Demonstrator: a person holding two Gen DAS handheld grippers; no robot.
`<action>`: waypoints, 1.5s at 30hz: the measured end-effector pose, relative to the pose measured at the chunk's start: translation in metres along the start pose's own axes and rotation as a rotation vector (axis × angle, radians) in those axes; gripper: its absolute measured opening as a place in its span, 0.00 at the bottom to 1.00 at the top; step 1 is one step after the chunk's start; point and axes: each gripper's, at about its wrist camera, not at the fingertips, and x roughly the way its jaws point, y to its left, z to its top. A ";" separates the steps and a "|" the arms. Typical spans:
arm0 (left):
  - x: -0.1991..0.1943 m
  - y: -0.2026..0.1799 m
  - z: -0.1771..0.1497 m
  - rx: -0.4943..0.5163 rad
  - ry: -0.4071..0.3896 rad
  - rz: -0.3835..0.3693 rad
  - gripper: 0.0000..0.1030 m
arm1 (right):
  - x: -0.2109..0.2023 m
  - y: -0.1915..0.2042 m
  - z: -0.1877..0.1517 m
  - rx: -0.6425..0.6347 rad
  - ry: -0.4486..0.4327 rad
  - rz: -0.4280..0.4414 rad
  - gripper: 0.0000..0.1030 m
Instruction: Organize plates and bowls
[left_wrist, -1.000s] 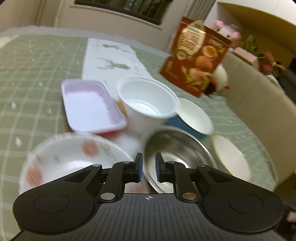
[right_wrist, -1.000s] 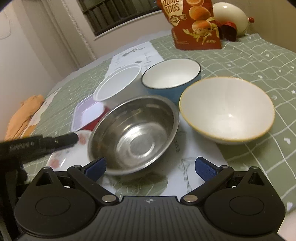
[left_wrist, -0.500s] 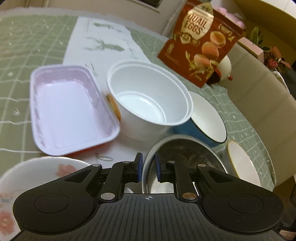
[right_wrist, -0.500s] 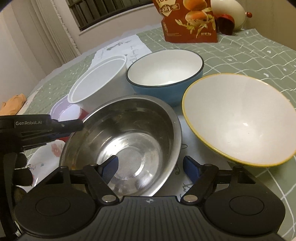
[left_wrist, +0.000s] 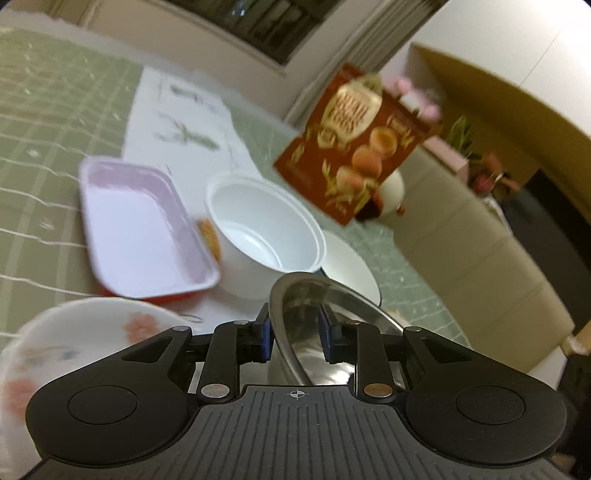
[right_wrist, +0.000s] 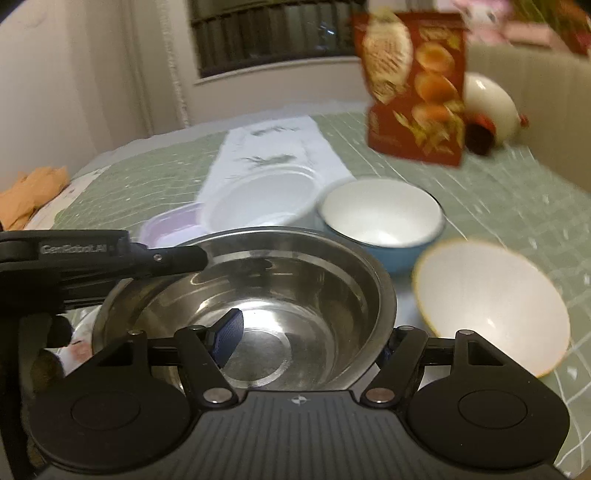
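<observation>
Four bowls (right_wrist: 380, 218), one plate (left_wrist: 74, 339), one tray (left_wrist: 140, 229). Left gripper (left_wrist: 295, 332) just opened from shut, right gripper (right_wrist: 306, 341) just narrowed, both loosely straddling steel bowl (right_wrist: 295, 280) rim.

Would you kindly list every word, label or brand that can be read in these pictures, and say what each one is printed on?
"GenRobot.AI": white lettering on the black body of the left gripper, seen from the right wrist camera; soft but legible.
Red snack pouch: large printed lettering, too blurred to read in either view.
Nothing else bears readable text.
</observation>
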 end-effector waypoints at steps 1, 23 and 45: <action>-0.011 0.002 0.000 0.004 -0.013 0.008 0.27 | -0.001 0.009 0.001 -0.013 0.002 0.007 0.69; -0.076 0.091 -0.024 -0.121 0.010 0.164 0.31 | 0.043 0.124 -0.029 -0.120 0.187 0.076 0.69; -0.084 0.095 -0.022 -0.088 -0.072 0.250 0.31 | 0.047 0.125 -0.032 -0.182 0.177 0.051 0.74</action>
